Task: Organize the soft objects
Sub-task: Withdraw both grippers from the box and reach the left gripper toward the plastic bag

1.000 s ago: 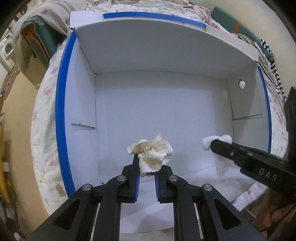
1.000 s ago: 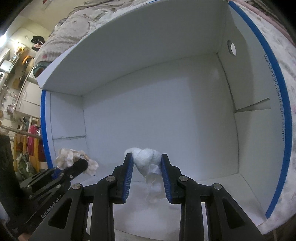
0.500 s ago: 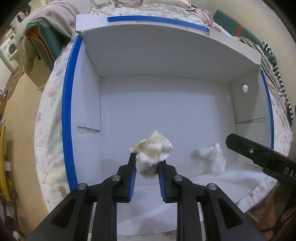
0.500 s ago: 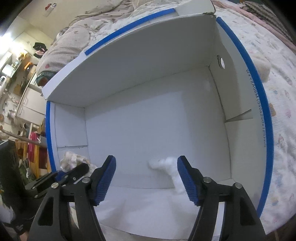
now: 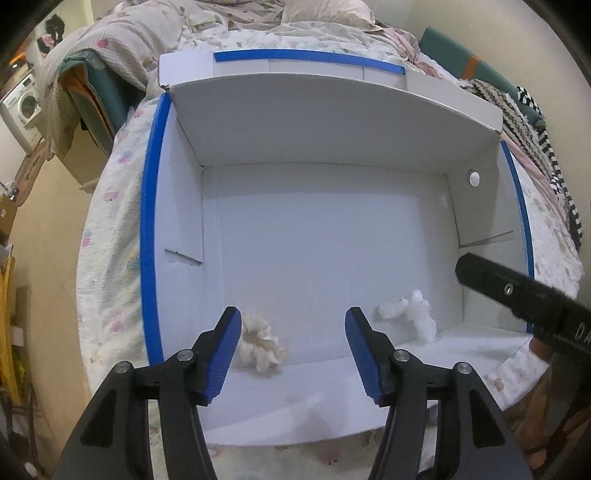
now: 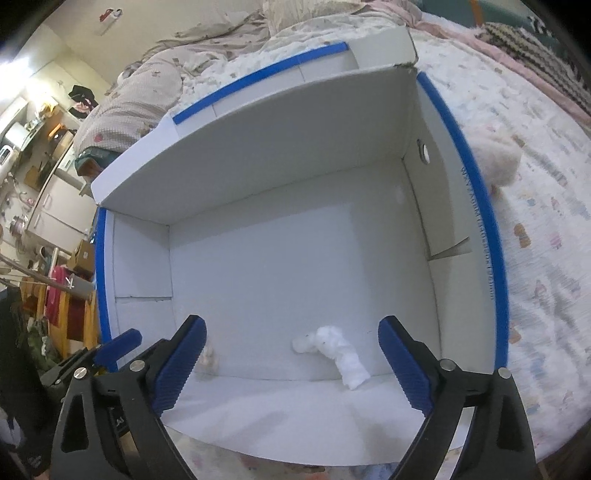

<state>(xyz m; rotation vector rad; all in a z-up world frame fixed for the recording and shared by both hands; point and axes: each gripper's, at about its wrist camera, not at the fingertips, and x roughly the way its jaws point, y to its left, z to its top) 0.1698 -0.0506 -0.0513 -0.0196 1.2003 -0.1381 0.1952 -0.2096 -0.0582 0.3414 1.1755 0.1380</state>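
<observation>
A white cardboard box with blue tape on its rim [image 5: 149,221] [image 6: 495,258] sits on a bed. A cream frilly cloth [image 5: 260,343] lies on the box floor near the front left; in the right wrist view only a bit of it [image 6: 208,360] shows. A white soft cloth [image 5: 413,314] [image 6: 338,349] lies on the floor near the front right. My left gripper [image 5: 293,350] is open and empty above the front of the box, the cream cloth just by its left finger. My right gripper [image 6: 291,365] is open and empty above the white cloth.
The box stands on a patterned bedspread [image 5: 107,229]. A fluffy pinkish soft thing [image 6: 495,162] lies on the bed outside the box's right wall. Bedding is piled behind the box [image 5: 258,22]. A washing machine [image 5: 22,107] and furniture stand at the left.
Both grippers opened and pulled back. The white cloth dropped into the box first, then the cream cloth left my left gripper and now lies on the box floor.
</observation>
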